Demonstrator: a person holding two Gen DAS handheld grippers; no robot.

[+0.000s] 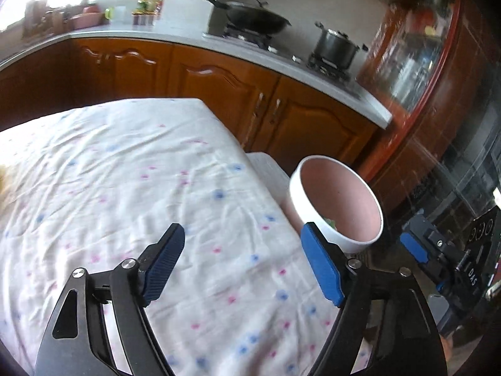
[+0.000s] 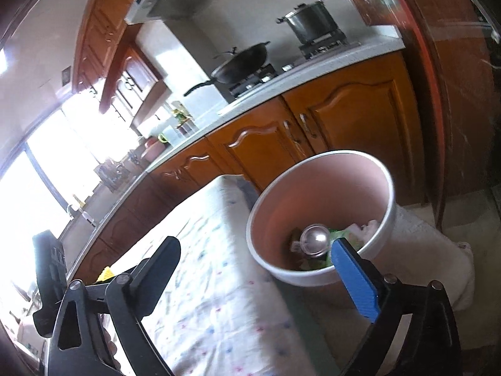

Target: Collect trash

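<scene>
A white bin (image 1: 316,206) with a pink inside stands just off the table's right edge. In the right wrist view the bin (image 2: 313,277) holds trash: a shiny silver round piece (image 2: 314,239), green wrappers (image 2: 343,235) and pale scraps. My left gripper (image 1: 242,250) is open above the dotted tablecloth (image 1: 141,188), with nothing between its fingers; its right finger sits in front of the bin's rim. My right gripper (image 2: 255,250) is open beside the bin with nothing between its fingers, its blue pad (image 2: 357,282) in front of the near rim. The right gripper (image 1: 438,257) also shows at the left wrist view's right edge.
Wooden kitchen cabinets (image 1: 219,91) and a grey counter (image 1: 175,36) run behind the table. A black wok (image 1: 253,15) and a steel pot (image 1: 336,48) sit on the stove. A red-brown cupboard (image 1: 416,72) stands at the right. A yellow object (image 2: 105,274) lies at the table's left edge.
</scene>
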